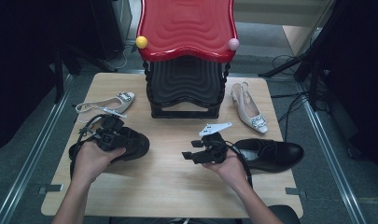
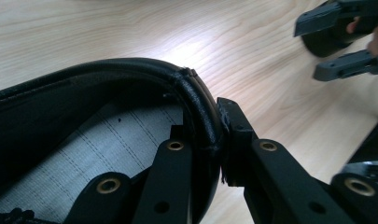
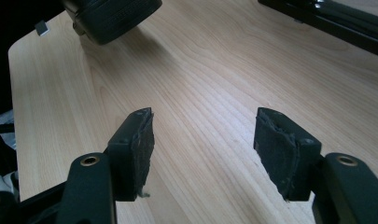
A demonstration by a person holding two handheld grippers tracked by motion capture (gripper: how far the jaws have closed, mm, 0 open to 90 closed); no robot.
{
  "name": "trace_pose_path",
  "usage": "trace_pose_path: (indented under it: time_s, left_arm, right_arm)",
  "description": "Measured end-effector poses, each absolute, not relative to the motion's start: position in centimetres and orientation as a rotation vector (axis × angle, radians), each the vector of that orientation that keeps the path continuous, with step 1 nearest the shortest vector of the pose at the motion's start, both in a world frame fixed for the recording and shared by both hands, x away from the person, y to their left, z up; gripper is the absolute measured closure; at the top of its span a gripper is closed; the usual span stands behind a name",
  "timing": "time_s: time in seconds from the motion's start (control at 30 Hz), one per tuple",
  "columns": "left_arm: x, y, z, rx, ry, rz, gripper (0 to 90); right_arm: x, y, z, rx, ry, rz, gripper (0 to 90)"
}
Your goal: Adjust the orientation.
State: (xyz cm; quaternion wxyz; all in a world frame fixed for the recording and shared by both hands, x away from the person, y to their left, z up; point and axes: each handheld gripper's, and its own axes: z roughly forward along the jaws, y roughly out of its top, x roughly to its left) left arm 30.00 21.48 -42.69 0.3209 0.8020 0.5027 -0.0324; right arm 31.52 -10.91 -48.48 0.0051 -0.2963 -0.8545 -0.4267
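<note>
A black lace-up shoe (image 1: 133, 142) is at the left of the wooden table (image 1: 177, 186). My left gripper (image 1: 109, 133) grips it from the heel end. In the left gripper view the gripper (image 2: 206, 130) is shut on the shoe's padded heel rim (image 2: 196, 93), one jaw inside over the grey insole and one outside. A second black shoe (image 1: 275, 154) lies at the right, just behind my right gripper (image 1: 192, 149), which points left. In the right gripper view the gripper (image 3: 207, 135) is open over bare wood, with nothing between its pads.
A two-tier rack stands at the table's back, its red top shelf (image 1: 186, 28) above a black shelf (image 1: 186, 84). A pale slingback shoe (image 1: 107, 105) lies back left of it and another (image 1: 249, 109) back right. Metal rails run along both table sides.
</note>
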Motion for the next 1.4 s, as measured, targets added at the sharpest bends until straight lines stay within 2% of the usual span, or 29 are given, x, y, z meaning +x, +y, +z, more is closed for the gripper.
trace_pose_path:
  time_s: [0.3,0.83,1.0,1.17,1.4]
  left_arm:
    - [31.4,18.6,-41.9,2.114,1.305,-0.141,83.2]
    - [33.1,11.8,-44.2,2.204,1.225,-0.203,81.3]
    - [33.7,10.4,-45.2,2.222,1.204,-0.233,80.0]
    - [34.1,9.2,-46.1,2.257,1.203,-0.204,79.0]
    - [34.3,8.7,-47.0,2.278,1.17,-0.196,73.1]
  right_arm:
    - [31.6,-11.0,-48.3,-0.952,-2.657,-1.332,40.0]
    - [31.3,-11.8,-48.1,-0.98,-2.651,-1.339,40.9]
    - [31.2,-12.1,-48.2,-0.995,-2.657,-1.333,41.5]
    - [31.0,-12.7,-48.3,-1.014,-2.655,-1.335,42.6]
    - [30.8,-13.2,-48.6,-1.038,-2.664,-1.325,44.0]
